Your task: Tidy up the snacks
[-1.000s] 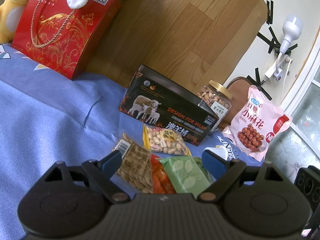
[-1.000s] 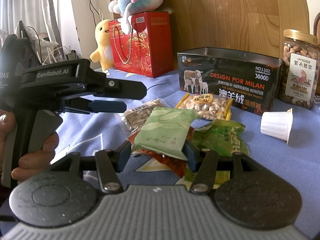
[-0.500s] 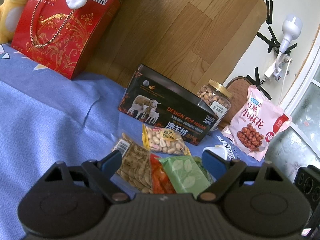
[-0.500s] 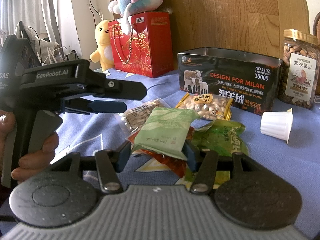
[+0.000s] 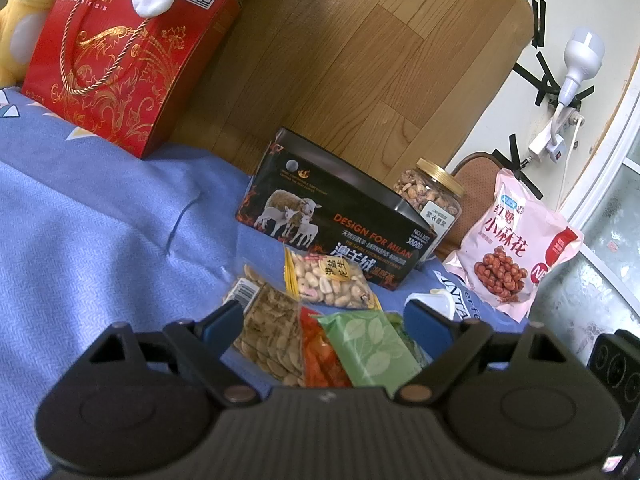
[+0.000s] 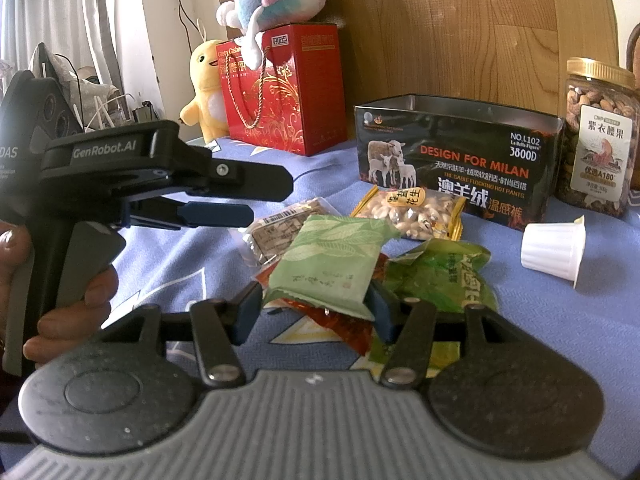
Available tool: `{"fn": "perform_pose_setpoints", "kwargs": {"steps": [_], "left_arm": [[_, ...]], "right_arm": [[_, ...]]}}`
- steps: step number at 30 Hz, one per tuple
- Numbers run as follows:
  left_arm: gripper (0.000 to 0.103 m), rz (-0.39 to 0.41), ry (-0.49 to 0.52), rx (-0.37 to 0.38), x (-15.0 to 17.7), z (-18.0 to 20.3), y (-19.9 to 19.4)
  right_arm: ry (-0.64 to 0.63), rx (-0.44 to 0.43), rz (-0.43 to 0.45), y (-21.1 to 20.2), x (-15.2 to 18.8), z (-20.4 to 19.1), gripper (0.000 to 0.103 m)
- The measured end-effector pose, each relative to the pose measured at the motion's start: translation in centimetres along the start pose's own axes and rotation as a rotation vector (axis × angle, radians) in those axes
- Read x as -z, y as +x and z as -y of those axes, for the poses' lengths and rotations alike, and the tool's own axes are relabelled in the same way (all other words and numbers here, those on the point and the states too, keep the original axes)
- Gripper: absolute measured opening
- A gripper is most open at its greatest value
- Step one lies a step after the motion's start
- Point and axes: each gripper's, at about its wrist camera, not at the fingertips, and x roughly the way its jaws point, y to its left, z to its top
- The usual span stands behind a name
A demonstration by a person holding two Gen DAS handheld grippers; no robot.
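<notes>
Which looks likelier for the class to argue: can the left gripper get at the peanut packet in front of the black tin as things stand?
Probably yes. The left gripper stands open, and the peanut packet lies uncovered just beyond the seed packet.

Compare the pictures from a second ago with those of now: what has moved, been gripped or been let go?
Nothing visibly changed: the right gripper stays around the pale green packet, the left gripper stays open above the snack pile.

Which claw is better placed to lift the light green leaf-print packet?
Right. The right claw already straddles the light green leaf-print packet, fingers at both edges. The left claw stands wide, farther back.
</notes>
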Motion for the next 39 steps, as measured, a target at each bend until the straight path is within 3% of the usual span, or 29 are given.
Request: {"fn": "perform_pose_setpoints", "kwargs": {"steps": [21,29,39], "left_arm": [[0.09,-0.01,0.005,0.007,0.1,0.2,0.0],[0.09,-0.026,-0.016,0.011,-0.1,-0.2,0.3],[0.09,-0.028,-0.008,0.006,-0.1,-0.1,0.3]], "right_arm": [[-0.004,0.002,0.006,-0.1,0.0,0.0,0.058],[-0.095,-0.046,0.003,-0.3,0.1,-1.5,0.059],[-0.056,-0.023,-0.001,-0.2,0.1,-1.1,0.059]]}}
